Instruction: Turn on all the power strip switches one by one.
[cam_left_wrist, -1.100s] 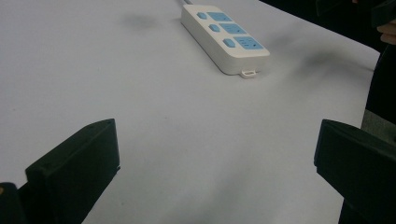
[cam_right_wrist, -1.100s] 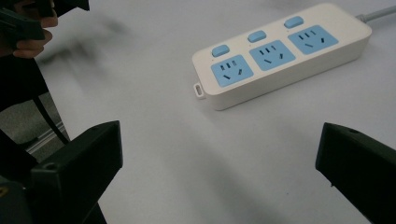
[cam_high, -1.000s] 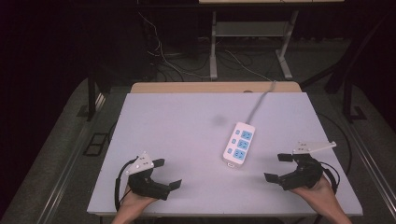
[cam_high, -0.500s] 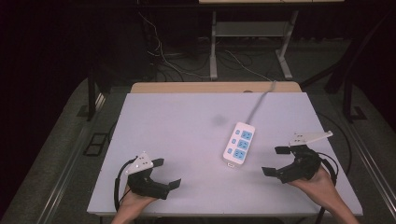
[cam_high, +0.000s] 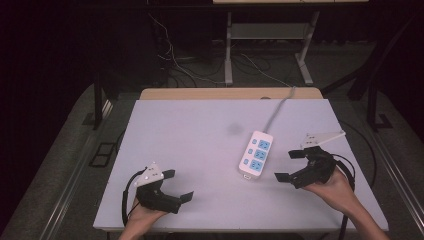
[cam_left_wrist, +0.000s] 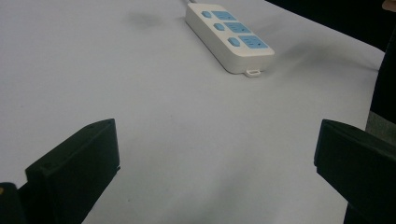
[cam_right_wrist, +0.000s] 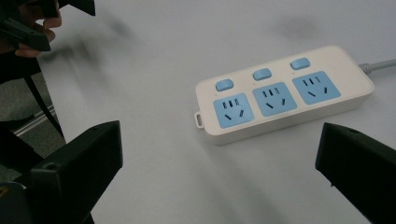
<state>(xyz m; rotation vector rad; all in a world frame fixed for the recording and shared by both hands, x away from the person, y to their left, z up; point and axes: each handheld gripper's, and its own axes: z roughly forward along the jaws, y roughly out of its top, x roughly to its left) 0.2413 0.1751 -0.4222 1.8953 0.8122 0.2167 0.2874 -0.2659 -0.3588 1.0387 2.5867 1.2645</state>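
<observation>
A white power strip (cam_high: 256, 154) with three blue sockets and three blue switches lies flat on the right half of the pale table (cam_high: 190, 135). Its grey cable (cam_high: 278, 110) runs off the far edge. My right gripper (cam_high: 287, 165) hovers just right of the strip, open and empty, with its jaws facing the strip's near end. In the right gripper view the power strip (cam_right_wrist: 285, 91) lies close ahead between the spread jaws of the right gripper (cam_right_wrist: 215, 163). My left gripper (cam_high: 178, 185) stays near the front left, open and empty. From the left gripper (cam_left_wrist: 215, 161), the power strip (cam_left_wrist: 229, 35) is farther off.
A wooden board (cam_high: 230, 93) borders the table's far edge. Behind it, a metal stand (cam_high: 270, 45) and loose cables (cam_high: 200, 70) sit on the dark floor. The other hand and its gripper (cam_right_wrist: 28, 23) show at the right gripper view's top left.
My right gripper has moved forward and a little left, closer to the power strip. The left gripper has barely shifted. The strip has not moved.
</observation>
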